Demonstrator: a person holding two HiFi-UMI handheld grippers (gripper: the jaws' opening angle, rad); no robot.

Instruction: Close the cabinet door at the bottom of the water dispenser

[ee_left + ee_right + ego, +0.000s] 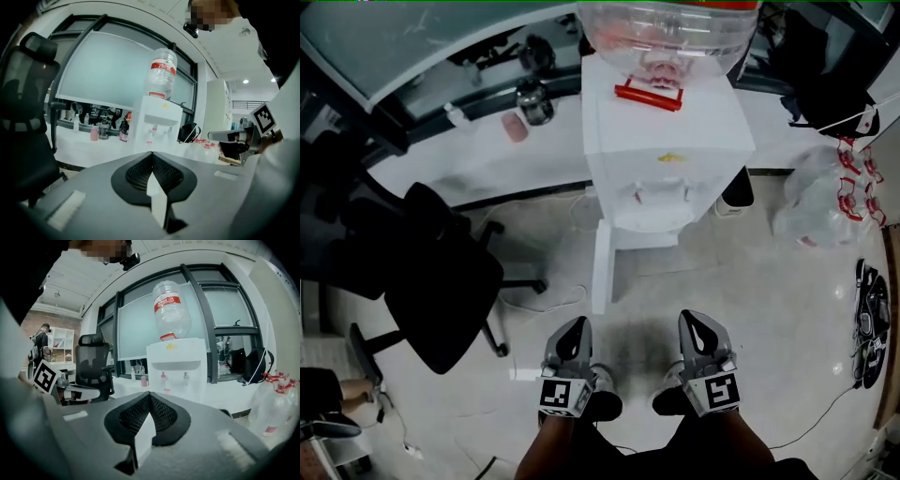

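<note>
The white water dispenser point(667, 141) stands against the wall ahead, with a clear bottle point(666, 28) upside down on top. Its bottom cabinet door point(602, 270) is swung open at the lower left and shows edge-on, pointing toward me. My left gripper point(578, 324) and right gripper point(694, 317) are low in the head view, side by side above the floor and well short of the door. Both are shut with nothing between the jaws. The dispenser point(154, 124) is far beyond the left gripper point(151, 153), and likewise the dispenser point(180, 366) is far beyond the right gripper point(149, 393).
A black office chair point(441, 281) stands left of the dispenser, close to the open door. A white counter point(487, 155) with small bottles runs along the wall. Plastic bags point(825, 197) and a black bag point(870, 319) lie to the right. Cables trail on the floor.
</note>
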